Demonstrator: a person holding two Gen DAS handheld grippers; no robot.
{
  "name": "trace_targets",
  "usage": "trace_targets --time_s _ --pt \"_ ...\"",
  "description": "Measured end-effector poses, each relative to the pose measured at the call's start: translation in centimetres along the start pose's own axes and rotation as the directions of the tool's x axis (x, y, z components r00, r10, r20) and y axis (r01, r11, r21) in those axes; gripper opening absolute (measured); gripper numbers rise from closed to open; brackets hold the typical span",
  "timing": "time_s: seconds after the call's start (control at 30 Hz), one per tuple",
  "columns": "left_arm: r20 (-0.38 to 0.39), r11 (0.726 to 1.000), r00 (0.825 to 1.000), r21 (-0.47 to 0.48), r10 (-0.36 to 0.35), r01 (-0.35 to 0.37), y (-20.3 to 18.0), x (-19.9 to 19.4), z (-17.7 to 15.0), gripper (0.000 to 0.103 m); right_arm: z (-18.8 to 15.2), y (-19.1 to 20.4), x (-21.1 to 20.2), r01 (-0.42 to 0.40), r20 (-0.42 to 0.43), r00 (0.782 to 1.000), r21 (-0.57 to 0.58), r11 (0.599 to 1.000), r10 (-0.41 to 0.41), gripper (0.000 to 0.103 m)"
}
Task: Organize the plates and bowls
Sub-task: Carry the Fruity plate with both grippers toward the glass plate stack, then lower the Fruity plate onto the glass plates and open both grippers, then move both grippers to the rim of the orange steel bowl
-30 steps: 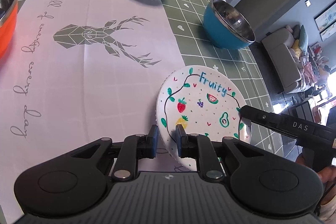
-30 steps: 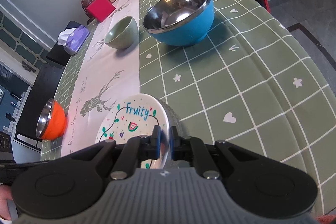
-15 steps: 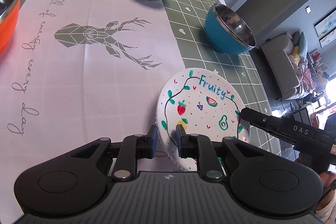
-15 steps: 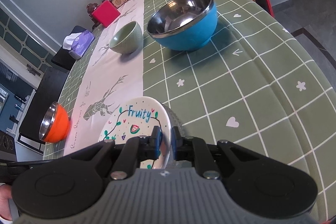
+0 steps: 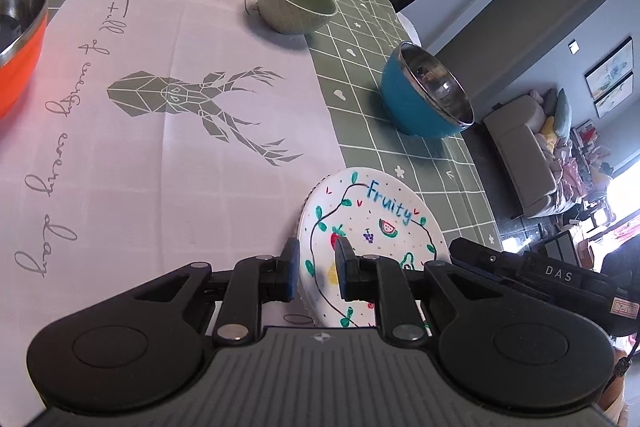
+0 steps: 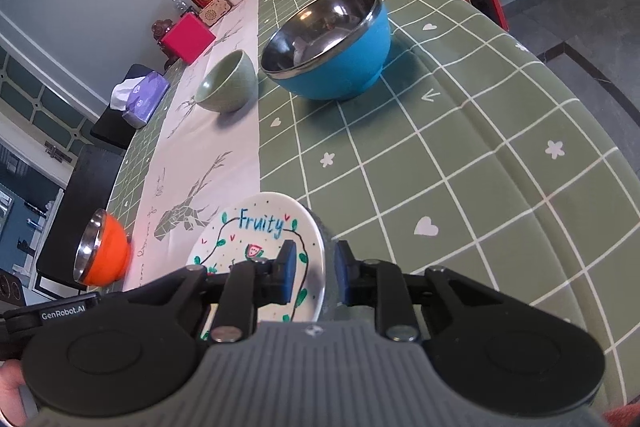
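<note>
While one plate (image 5: 372, 223) sits on table, three bowls (image 6: 332, 47) beyond

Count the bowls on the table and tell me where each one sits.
3. The green bowl sits on the white runner, farthest back. The blue bowl sits on the green checked cloth beside it. The orange bowl sits by the table's left edge. More may lie outside both views.

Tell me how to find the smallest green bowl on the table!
Look along the white deer runner down the middle of the green table. The green bowl sits at the runner's edge, beside the bigger blue bowl. It is plain pale green inside and out, while the blue and orange bowls are shiny metal inside.
</note>
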State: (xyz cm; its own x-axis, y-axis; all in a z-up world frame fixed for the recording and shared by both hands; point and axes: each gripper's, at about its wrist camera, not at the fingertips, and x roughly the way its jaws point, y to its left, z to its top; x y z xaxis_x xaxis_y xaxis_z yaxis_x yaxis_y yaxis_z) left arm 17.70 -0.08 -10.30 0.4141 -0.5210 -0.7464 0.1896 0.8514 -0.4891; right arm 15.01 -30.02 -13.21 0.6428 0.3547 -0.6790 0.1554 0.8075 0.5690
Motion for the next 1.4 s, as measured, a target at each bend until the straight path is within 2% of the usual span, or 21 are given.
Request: trace_targets --time_s 0.23,0.37,0.53,0.7,0.8,0.93,1.03,1.2,1.3,1.4 --pt "0.002 1.0 1.0 -0.004 0.001 -0.001 0.1 0.4 -0.2 0.018 0.0 -0.7 0.7 -0.014 -0.044 0.999 0.057 0.998 0.017 0.02" --pt "-0.013 1.0 1.0 -0.022 -0.013 0.013 0.2 0.7 -0.2 0.017 0.0 -0.8 0.5 -0.01 -0.043 0.999 0.059 0.998 0.012 0.017" --pt "0.014 1.0 1.0 -0.011 -0.001 0.002 0.1 0.3 -0.4 0.017 0.0 -0.6 0.3 -0.008 -0.034 0.999 0.047 0.999 0.009 0.018" --pt "0.078 0.993 0.996 0.106 0.034 -0.042 -1.3 -1.5 -0.9 0.019 -0.3 0.8 -0.9 0.002 0.043 0.999 -0.048 0.999 0.0 0.023" --pt "0.114 0.981 0.992 0.178 0.06 -0.08 -2.1 -2.7 -1.3 0.022 -0.7 2.1 -1.7 0.016 0.095 0.995 -0.133 0.991 -0.003 0.023" --pt "0.162 0.959 0.982 0.247 0.102 -0.14 -2.5 -4.3 -1.8 0.022 -1.3 4.0 -1.9 0.022 0.112 0.994 -0.23 0.973 0.004 0.024" --pt "0.16 0.946 0.979 0.278 0.123 -0.165 -1.8 -5.5 -1.5 0.022 -1.6 5.8 -1.5 -0.003 0.082 0.996 -0.284 0.959 0.028 0.031" --pt "0.143 0.926 0.971 0.303 0.189 -0.225 0.9 -8.6 0.5 0.023 -1.7 10.6 0.3 -0.071 -0.021 0.997 -0.379 0.923 0.068 0.032" --pt "0.149 0.911 0.957 0.302 0.247 -0.282 3.2 -10.7 2.3 0.022 -1.6 14.3 1.7 -0.093 -0.072 0.995 -0.454 0.886 0.068 0.036" --pt "0.173 0.883 0.942 0.333 0.288 -0.331 5.5 -12.6 4.1 0.023 -1.5 18.2 3.0 -0.123 -0.109 0.991 -0.52 0.845 0.077 0.039"
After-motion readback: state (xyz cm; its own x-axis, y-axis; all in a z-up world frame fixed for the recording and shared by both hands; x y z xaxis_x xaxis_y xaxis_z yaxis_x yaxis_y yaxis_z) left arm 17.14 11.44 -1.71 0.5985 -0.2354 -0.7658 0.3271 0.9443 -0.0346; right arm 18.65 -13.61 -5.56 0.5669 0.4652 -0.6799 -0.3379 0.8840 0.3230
